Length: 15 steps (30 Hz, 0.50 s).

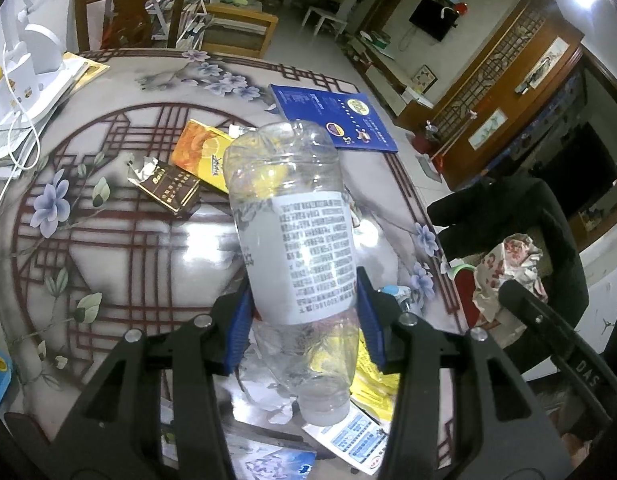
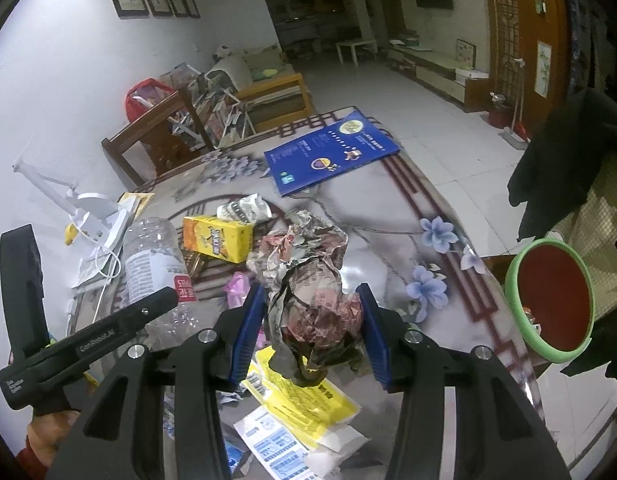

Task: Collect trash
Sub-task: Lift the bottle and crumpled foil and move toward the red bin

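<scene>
My left gripper (image 1: 304, 320) is shut on a clear empty plastic bottle (image 1: 296, 240) with a white label, held off the table with its cap end toward the camera. My right gripper (image 2: 314, 328) is shut on a crumpled wad of printed paper (image 2: 308, 280), its blue pads pressing both sides. A red bin with a green rim (image 2: 552, 304) stands just past the table's right edge, to the right of the wad. In the right wrist view the bottle (image 2: 152, 256) and one left finger (image 2: 120, 328) show at the left.
On the patterned table (image 1: 108, 260) lie an orange box (image 1: 200, 152), a dark cigarette pack (image 1: 168, 188), a blue booklet (image 2: 332, 152), a yellow wrapper (image 2: 304, 396), a pink wrapper (image 2: 238, 288) and leaflets. A white lamp (image 1: 32, 64) stands far left; wooden chairs behind; dark clothing (image 2: 568, 160) hangs right.
</scene>
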### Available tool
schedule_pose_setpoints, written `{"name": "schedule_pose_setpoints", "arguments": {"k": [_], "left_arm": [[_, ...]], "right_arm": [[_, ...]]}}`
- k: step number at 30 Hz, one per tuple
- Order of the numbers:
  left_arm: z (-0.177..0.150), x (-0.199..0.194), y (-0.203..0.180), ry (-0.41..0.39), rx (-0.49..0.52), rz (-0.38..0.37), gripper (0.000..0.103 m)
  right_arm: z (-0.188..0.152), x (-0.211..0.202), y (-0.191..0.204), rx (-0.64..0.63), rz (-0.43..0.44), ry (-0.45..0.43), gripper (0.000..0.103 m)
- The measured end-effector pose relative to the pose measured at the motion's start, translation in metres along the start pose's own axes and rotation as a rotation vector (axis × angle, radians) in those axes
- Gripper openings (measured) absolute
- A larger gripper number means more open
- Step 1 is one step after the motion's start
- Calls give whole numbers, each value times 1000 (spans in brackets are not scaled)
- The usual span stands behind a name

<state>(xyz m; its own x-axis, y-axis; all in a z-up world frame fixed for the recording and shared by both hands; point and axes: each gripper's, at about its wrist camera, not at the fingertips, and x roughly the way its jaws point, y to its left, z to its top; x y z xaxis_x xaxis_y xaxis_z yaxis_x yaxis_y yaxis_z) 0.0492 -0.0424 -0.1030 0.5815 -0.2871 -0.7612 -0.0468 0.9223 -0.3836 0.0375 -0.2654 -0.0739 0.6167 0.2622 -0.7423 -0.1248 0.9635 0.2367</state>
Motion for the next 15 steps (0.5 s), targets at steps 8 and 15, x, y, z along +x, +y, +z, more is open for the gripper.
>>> {"name": "schedule_pose_setpoints", "arguments": {"k": [8, 15], "left_arm": [[3, 4, -15, -8, 27, 1, 46], [5, 10, -31, -10, 58, 0, 46]], "right_arm": [[1, -8, -19, 32, -7, -19, 46], [2, -17, -41, 75, -5, -37, 46]]}}
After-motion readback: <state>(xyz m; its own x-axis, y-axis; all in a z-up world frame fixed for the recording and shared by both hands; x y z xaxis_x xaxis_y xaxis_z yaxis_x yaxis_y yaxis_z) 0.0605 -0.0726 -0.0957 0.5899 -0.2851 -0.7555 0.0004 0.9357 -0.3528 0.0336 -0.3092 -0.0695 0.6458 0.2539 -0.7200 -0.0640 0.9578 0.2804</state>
